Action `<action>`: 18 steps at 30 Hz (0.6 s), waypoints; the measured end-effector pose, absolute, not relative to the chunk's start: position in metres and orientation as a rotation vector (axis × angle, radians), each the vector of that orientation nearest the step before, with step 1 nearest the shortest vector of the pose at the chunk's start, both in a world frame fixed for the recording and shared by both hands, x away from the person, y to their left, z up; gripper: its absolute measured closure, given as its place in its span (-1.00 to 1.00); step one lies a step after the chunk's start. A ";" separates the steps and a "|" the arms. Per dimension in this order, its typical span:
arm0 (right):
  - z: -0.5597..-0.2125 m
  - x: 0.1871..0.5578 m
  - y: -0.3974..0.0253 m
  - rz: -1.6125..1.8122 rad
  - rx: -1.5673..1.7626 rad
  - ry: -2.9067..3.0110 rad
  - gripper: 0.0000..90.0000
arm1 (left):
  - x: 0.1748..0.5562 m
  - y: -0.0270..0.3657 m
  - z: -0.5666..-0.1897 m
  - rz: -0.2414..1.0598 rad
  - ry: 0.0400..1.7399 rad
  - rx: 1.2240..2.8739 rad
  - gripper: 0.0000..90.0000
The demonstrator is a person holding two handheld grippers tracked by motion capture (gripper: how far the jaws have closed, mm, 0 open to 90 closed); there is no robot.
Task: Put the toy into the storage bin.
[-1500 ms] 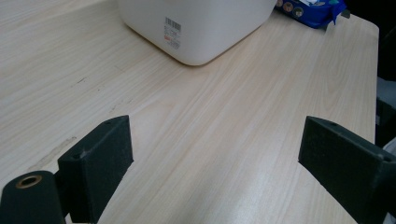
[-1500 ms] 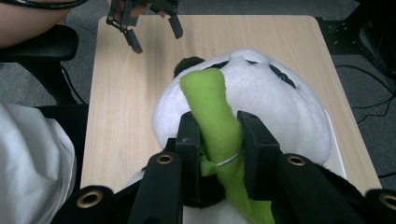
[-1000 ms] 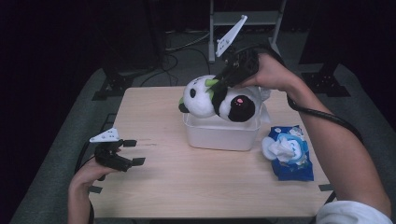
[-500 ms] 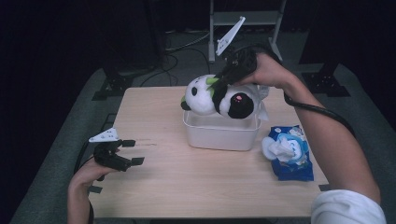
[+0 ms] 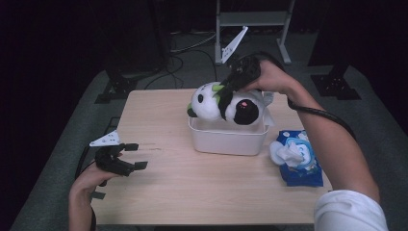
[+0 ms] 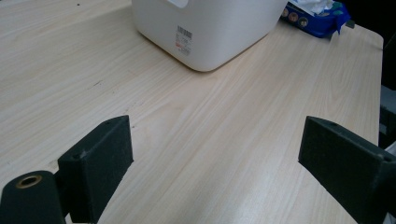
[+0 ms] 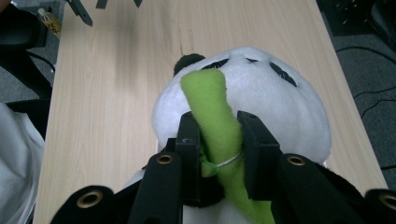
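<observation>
panda plush (image 5: pixel 219 102) by its green stalk (image 7: pixel 215 116) in right gripper (image 7: pixel 217 140), over white bin (image 5: pixel 227 138); left gripper (image 6: pixel 215 158) wide

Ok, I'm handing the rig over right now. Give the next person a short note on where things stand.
Right gripper: shut on the green piece of the panda plush, holding the plush over the white bin; whether it rests on the bin's rim cannot be told.
Left gripper: open, holding nothing, low over the table at its near left side.
Blue wipes pack: lies on the table right of the bin.
Done: plush gripped.
Left: probably either lower it into the bin and release, or lift it clear; the wipes pack is untouched.
</observation>
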State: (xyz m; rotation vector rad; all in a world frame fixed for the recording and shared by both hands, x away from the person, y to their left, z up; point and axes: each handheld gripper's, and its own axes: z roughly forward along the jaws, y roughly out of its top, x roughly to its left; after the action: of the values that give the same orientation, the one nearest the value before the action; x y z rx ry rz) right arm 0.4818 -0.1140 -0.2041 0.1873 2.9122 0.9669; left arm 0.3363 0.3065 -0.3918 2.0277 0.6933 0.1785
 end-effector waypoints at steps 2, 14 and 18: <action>-0.209 0.484 -0.115 0.955 0.203 2.925 0.57 | 0.336 0.307 -0.391 0.179 0.694 2.026 -0.81; -0.238 0.496 -0.123 0.962 0.247 2.960 0.57 | 0.335 0.307 -0.390 0.181 0.690 2.022 -0.81; -0.250 0.500 -0.121 0.951 0.254 2.977 0.57 | 0.336 0.307 -0.389 0.177 0.681 2.016 -0.81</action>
State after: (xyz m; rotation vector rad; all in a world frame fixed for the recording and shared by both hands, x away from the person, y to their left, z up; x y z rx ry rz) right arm 0.4995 -0.1211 -0.2502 0.2538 2.9769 0.9505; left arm 0.3358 0.3065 -0.3894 2.0160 0.6809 0.1765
